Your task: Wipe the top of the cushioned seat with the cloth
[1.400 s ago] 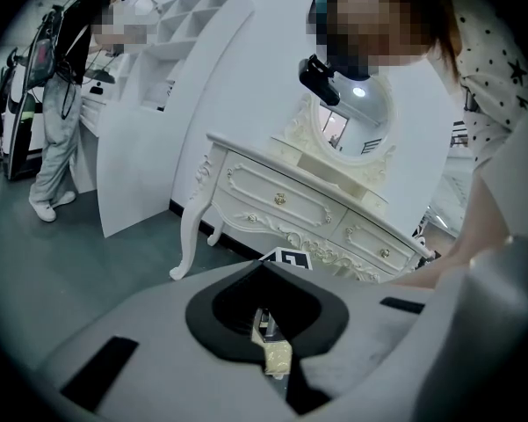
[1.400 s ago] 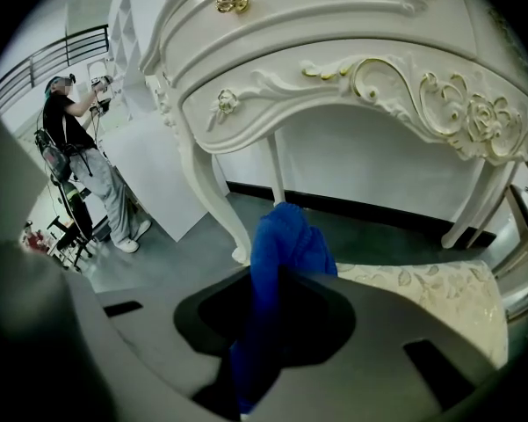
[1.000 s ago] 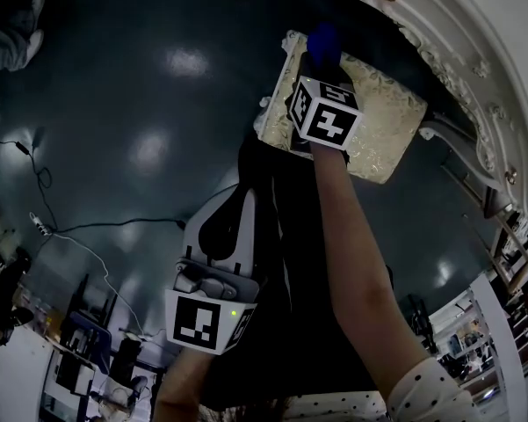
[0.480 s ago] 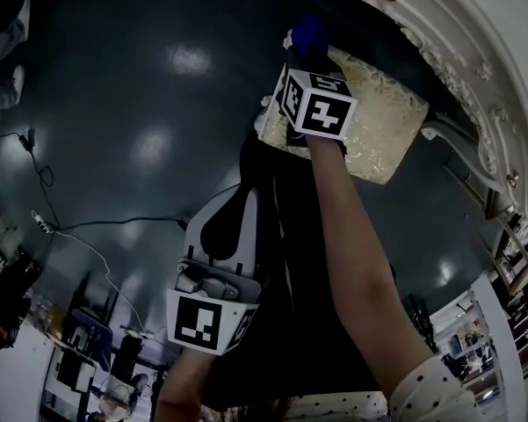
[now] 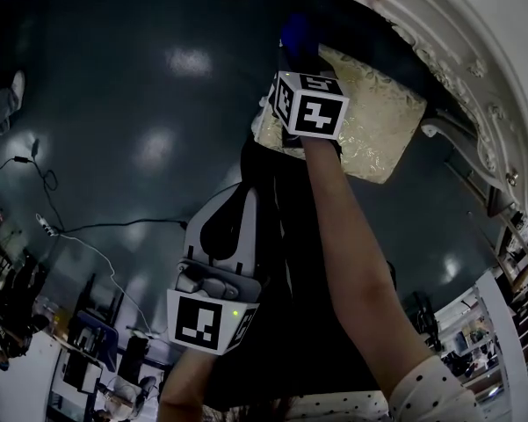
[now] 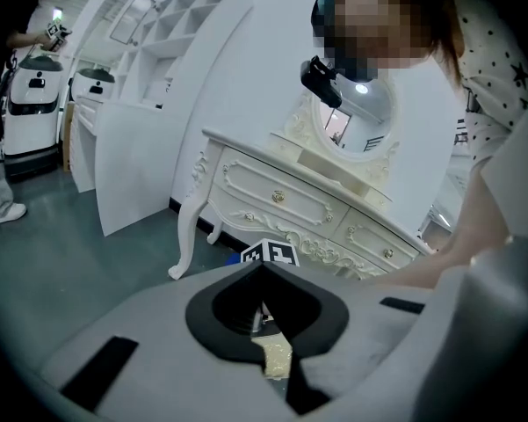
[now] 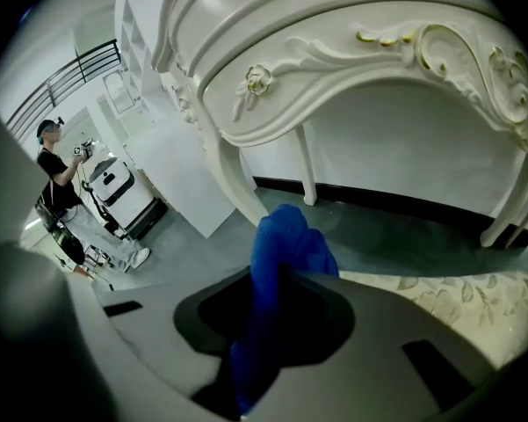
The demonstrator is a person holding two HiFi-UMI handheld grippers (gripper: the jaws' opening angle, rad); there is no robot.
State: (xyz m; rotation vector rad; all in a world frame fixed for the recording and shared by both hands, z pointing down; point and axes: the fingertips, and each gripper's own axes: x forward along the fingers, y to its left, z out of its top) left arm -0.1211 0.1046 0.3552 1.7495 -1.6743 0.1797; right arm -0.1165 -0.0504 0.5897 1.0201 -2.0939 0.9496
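The right gripper [image 5: 295,58] is clamped on the blue cloth [image 5: 297,33] at the far left edge of the seat [image 5: 378,121]. Its cube [image 5: 309,105] (black-and-white marker squares, nothing readable) hides whether cloth and seat touch. The left gripper [image 5: 240,202] hangs closed and empty, well apart from the seat, its tips dim against dark clothing.

You hold two grippers, one left gripper [image 6: 265,310] and one right gripper [image 7: 277,323]. Before you are one cushioned seat [image 5: 382,117], one blue cloth [image 7: 285,244] and one white dressing table [image 7: 334,51].
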